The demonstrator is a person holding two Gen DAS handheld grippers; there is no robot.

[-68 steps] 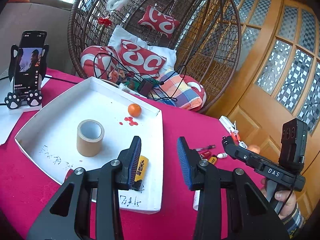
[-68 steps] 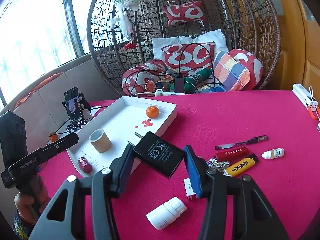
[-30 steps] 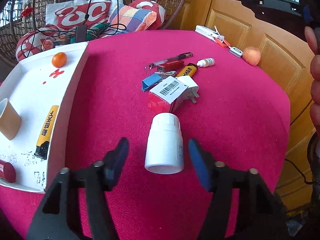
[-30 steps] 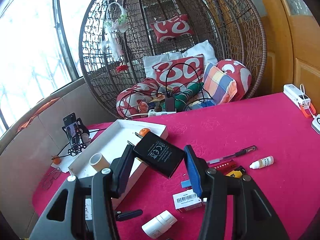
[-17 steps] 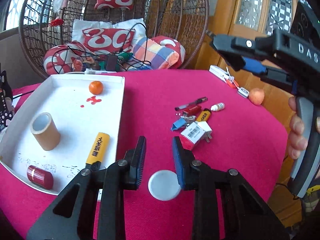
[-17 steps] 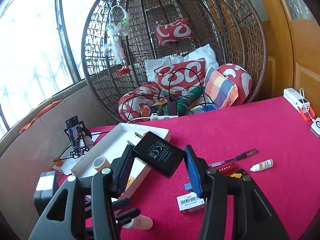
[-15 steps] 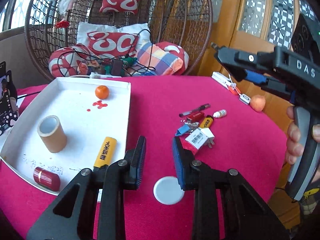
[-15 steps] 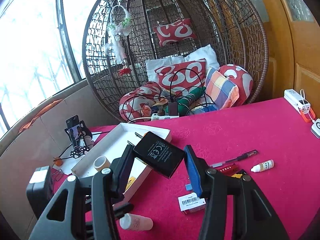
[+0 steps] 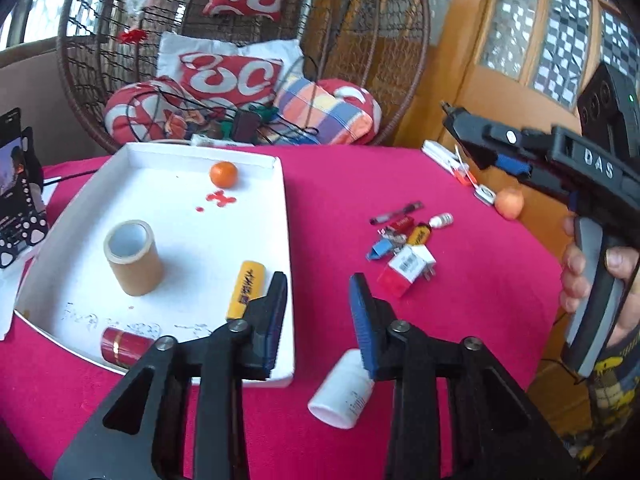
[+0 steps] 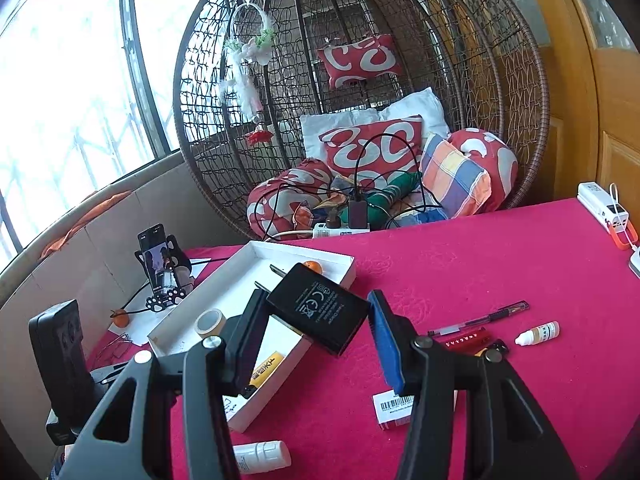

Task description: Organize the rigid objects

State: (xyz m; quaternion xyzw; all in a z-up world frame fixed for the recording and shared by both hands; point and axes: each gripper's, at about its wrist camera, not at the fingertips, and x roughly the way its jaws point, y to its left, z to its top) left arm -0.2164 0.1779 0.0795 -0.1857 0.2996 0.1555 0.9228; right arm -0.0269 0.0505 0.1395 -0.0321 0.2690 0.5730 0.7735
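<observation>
My left gripper hovers over the near right corner of the white tray. Its jaws are opening and nothing is between them. A white bottle lies on its side on the red cloth, just below the right finger and apart from the pads. The tray holds a tape roll, an orange, a yellow lighter and a red cylinder. My right gripper is shut on a black charger, held tilted in the air above the tray's right edge.
Right of the tray lies a cluster of small things: a pen, a dropper bottle and a boxed plug. A phone on a stand is at the left. A wicker chair stands behind the table.
My left gripper rose away from the white bottle and swung toward the tray; its jaws narrowed, then widened. The bottle stays on the cloth. The right gripper still holds the charger.
</observation>
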